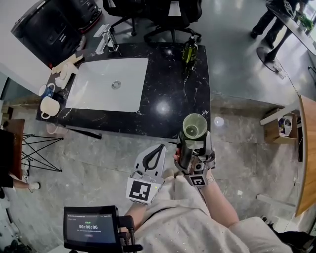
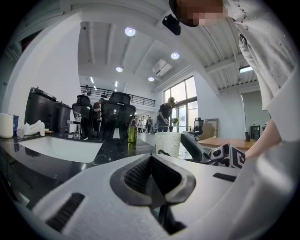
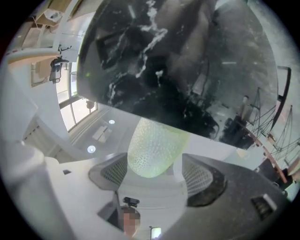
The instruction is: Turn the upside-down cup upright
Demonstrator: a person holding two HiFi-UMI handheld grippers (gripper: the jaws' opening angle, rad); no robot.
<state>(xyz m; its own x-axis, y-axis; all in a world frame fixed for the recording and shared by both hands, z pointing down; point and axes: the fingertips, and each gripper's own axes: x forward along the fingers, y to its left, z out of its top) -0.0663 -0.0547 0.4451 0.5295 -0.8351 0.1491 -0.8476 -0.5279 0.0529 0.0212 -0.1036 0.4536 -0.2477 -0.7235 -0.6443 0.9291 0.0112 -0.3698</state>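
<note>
A pale green cup with a dimpled wall (image 1: 195,126) hangs in the air just off the front edge of the black marble counter (image 1: 168,99), its open mouth facing up. My right gripper (image 1: 196,142) is shut on it from below. The right gripper view has the cup's rounded base (image 3: 152,147) wedged between the two ribbed pads (image 3: 115,171), with the right gripper (image 3: 154,173) pointing upward. To the cup's left and lower, my left gripper (image 1: 157,150) is shut and empty. Its closed gripper tips (image 2: 151,164) point level toward the counter, with the cup (image 2: 167,143) to their right.
A white sink (image 1: 108,84) is set in the counter's left half, with a faucet (image 1: 106,37) behind it. A green bottle (image 1: 189,51) stands at the back right. Two mugs (image 1: 49,106) sit at the left end. Office chairs (image 1: 158,15) stand beyond the counter.
</note>
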